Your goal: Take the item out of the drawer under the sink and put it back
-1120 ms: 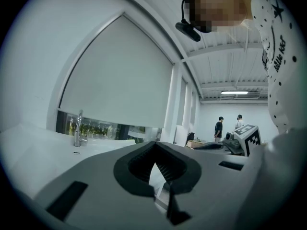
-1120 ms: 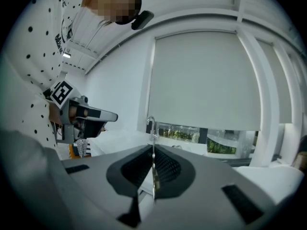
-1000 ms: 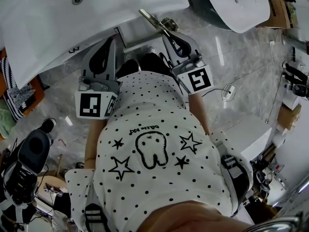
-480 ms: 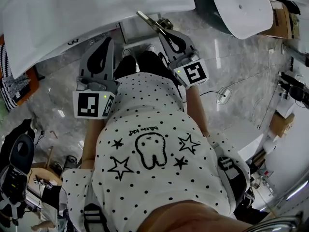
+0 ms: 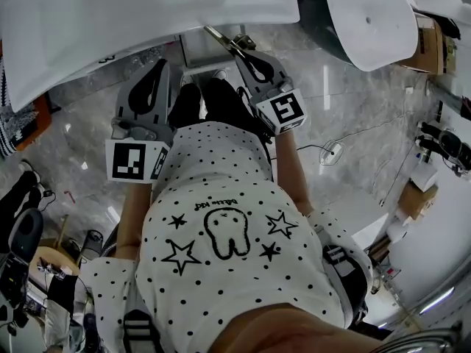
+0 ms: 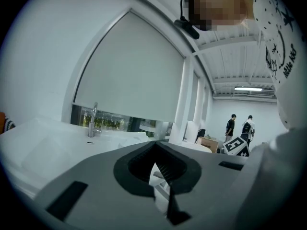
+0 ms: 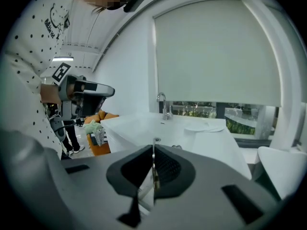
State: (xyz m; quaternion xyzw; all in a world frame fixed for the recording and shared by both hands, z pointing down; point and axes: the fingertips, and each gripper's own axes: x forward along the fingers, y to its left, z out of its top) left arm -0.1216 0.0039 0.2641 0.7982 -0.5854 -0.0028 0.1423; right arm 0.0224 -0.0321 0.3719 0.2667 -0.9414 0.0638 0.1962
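In the head view both grippers reach out from the person's polka-dot shirt toward the white sink (image 5: 147,20). My right gripper (image 5: 240,53) is shut on a thin metal item (image 5: 221,35) with a brass-coloured part, which sticks out toward the white cabinet front (image 5: 199,56) under the basin. In the right gripper view the item (image 7: 154,152) shows edge-on between the closed pads of the right gripper (image 7: 152,181). My left gripper (image 5: 161,68) hangs beside it, to its left. Its jaws look closed, and the left gripper (image 6: 160,186) has nothing between them. The drawer itself is hard to make out.
A second white basin (image 5: 368,13) and a cardboard box (image 5: 430,28) lie at the upper right. Cables (image 5: 331,153) run over the marble floor. An orange basket (image 5: 33,116) is at the left. The faucet (image 7: 164,107) stands on the sink. Two people (image 6: 231,126) stand far off.
The right gripper, still holding the metal item, has sunk and drawn nearer the cabinet under the sink. The left gripper has hardly moved. The head view has shifted slightly.
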